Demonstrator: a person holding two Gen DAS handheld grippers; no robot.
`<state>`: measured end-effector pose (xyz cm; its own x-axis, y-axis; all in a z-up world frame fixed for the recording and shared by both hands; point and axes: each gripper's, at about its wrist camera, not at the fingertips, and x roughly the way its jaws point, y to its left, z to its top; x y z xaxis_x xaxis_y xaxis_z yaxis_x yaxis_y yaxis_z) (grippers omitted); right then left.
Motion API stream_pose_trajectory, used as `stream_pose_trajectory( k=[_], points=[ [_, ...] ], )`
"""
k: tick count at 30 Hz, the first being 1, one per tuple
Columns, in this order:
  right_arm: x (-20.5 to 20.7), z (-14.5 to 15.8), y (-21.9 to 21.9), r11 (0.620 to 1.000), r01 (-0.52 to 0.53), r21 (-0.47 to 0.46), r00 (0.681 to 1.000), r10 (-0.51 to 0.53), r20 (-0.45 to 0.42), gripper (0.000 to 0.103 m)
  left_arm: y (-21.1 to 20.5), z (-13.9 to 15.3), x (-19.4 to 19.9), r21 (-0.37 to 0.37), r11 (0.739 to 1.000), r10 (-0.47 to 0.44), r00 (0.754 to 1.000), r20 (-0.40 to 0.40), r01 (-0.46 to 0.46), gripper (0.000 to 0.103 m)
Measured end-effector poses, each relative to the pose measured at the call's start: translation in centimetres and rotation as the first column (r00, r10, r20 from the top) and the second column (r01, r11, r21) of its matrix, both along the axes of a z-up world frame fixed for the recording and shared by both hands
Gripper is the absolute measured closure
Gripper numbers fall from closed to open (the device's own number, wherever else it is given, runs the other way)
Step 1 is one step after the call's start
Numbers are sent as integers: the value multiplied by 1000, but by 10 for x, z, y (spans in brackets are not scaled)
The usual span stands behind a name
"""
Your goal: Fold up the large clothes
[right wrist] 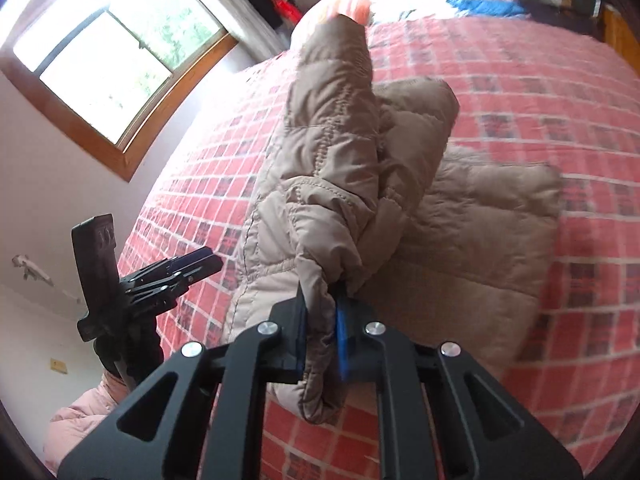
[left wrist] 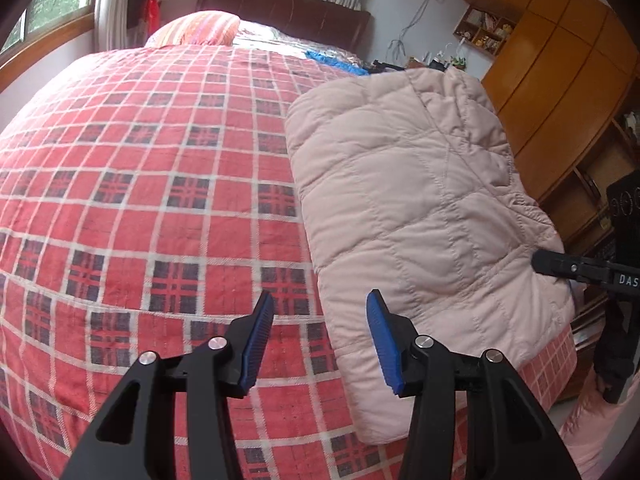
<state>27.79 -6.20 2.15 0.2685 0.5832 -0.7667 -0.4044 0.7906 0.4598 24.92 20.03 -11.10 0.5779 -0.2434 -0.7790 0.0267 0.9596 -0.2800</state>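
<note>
Two grippers are in my hands. My right gripper is clamped on a bunched fold of the quilted jacket; the padded fabric passes between its blue pads and hangs below them, while a sleeve-like section stands up from the grasp toward the far end of the bed. My left gripper is released, its blue pads spread apart with nothing between them; it hovers above the bed, with the right-hand pad over the near left edge of the jacket. In the left wrist view, the jacket lies as a folded pale pink bundle on the right side of the red plaid bedspread, and the tip of my right gripper meets its right edge. In the right wrist view, my left gripper sits just left of the jacket. Beyond the jacket are a striped pillow, a blue cloth, a dark headboard, a wooden wardrobe at right and a window at left.
</note>
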Motion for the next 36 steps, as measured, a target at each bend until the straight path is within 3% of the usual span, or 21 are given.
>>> stream_pose_trajectory(
  k=[4,9,15,21,23,25,29,31,36],
  points=[
    [-8,-3,-32,997,76,-18,997,-76,7,93,-19,-7,3,5,999,-44,999,-16,44,54],
    [-14,-36,-58,989,140,-45,988,-142,-63,93,-40,-15,8,33,996,-77,997,-27,78,53],
    [-9,-75,-57,984,160,-73,977,-168,-133,93,-52,-21,6,73,994,-81,996,-35,83,49],
    [-12,-97,-42,980,152,-130,975,-170,-145,92,-55,-30,4,84,993,-76,996,-35,79,46],
    [-11,-95,-37,980,139,-142,976,-160,-148,90,-57,-30,3,107,991,-75,997,-25,77,46],
    [-7,-85,-36,979,142,-145,976,-163,-146,79,-61,-29,0,130,989,-73,997,-13,74,46],
    [7,-41,-32,977,170,-131,981,-180,-70,71,-62,-28,1,141,988,-69,998,-9,69,47],
    [17,-28,-30,974,185,-132,981,-191,-35,61,-63,-28,1,138,988,-67,998,-13,68,47],
    [57,-22,-26,969,211,-127,973,-221,-67,55,-62,-28,1,121,991,-54,998,-21,56,47]
  ],
)
